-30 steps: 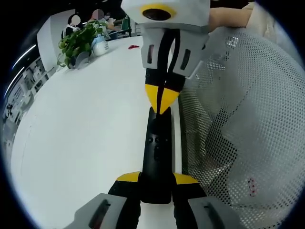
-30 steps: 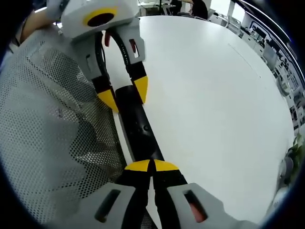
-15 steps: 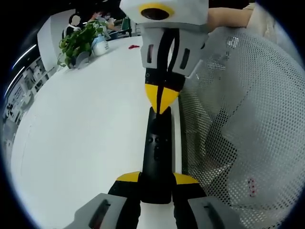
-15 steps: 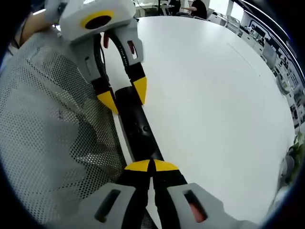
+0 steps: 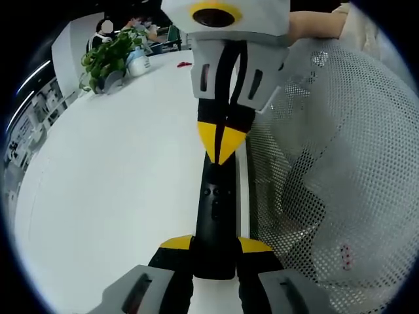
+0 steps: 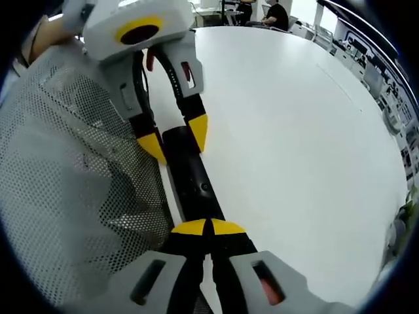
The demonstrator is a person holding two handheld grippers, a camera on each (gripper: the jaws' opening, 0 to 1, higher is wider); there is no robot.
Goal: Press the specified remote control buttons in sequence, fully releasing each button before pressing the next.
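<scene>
A slim black remote (image 5: 217,203) lies lengthwise over the white table (image 5: 118,183), close to its edge. In the left gripper view my left gripper (image 5: 216,245) is shut on the remote's near end, one yellow-tipped jaw on each side. From the top of that view my right gripper (image 5: 222,140) comes in shut, its joined yellow tips resting on the remote's far part. The right gripper view gives the reverse: my right gripper (image 6: 208,227) is shut, tips together on top of the remote (image 6: 191,180). Beyond it my left gripper (image 6: 175,136) clamps the other end.
A person's white mesh garment (image 5: 327,170) runs along the table edge beside the remote. A potted plant (image 5: 108,59) and a small red item (image 5: 185,63) stand at the table's far side. People sit at the far end (image 6: 268,10).
My right gripper's shut tips have slid a little further along the remote toward my left gripper. The left gripper's hold on the remote is unchanged.
</scene>
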